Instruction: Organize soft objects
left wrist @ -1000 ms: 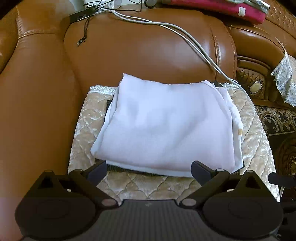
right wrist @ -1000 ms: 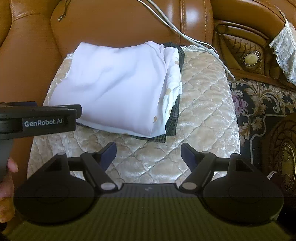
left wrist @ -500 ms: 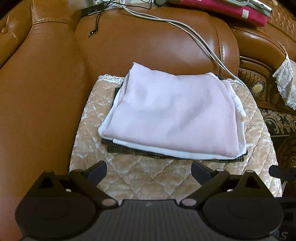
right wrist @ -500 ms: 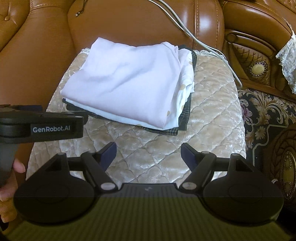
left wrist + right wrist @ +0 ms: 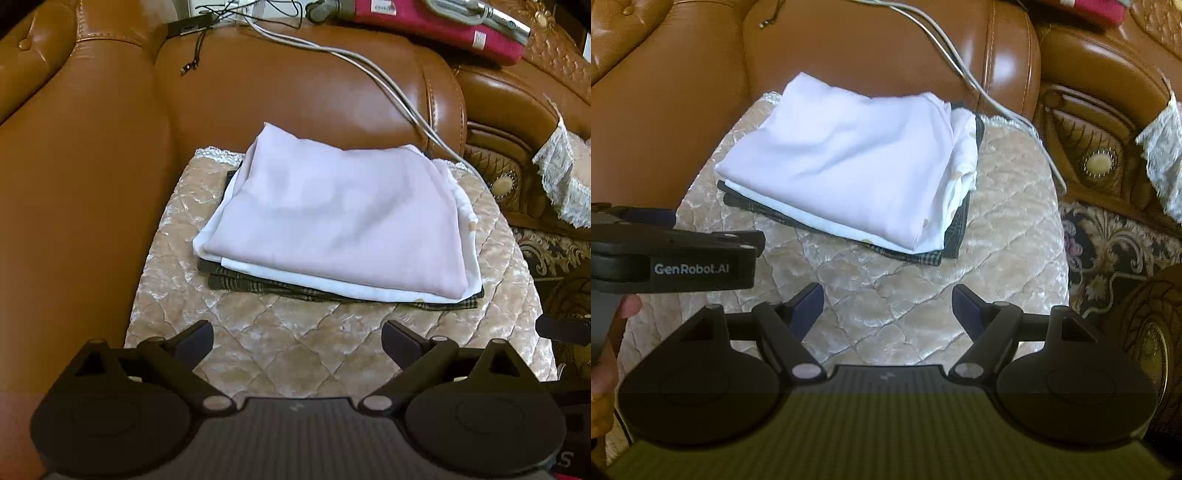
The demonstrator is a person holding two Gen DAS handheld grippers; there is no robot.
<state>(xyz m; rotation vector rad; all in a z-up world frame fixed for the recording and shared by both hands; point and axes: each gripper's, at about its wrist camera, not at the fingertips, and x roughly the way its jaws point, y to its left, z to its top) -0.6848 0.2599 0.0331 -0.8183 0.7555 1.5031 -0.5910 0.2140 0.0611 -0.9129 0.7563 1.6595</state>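
Observation:
A folded pale lilac cloth (image 5: pixel 340 225) tops a neat stack on the quilted beige seat pad (image 5: pixel 295 339), with a white cloth (image 5: pixel 280 275) under it and a dark checked cloth (image 5: pixel 258 286) at the bottom. In the right wrist view the same pale cloth (image 5: pixel 849 155) and checked cloth (image 5: pixel 955 229) lie ahead on the seat pad (image 5: pixel 886 288). My left gripper (image 5: pixel 297 338) is open and empty, held back from the stack's near edge. My right gripper (image 5: pixel 888 301) is also open and empty, short of the stack. The left gripper's body (image 5: pixel 672 258) shows at that view's left.
The brown leather sofa back (image 5: pixel 295 92) rises behind the stack, with grey cables (image 5: pixel 369 70) draped over it. A red flat item (image 5: pixel 436 26) lies on top. A carved armrest (image 5: pixel 509 173) with a lace cover (image 5: pixel 565 177) stands at the right. A hand (image 5: pixel 605 350) holds the left gripper.
Both grippers have drawn back from the stack, which now looks smaller and farther away. More bare seat pad shows in front of the fingers. The stack itself has not moved.

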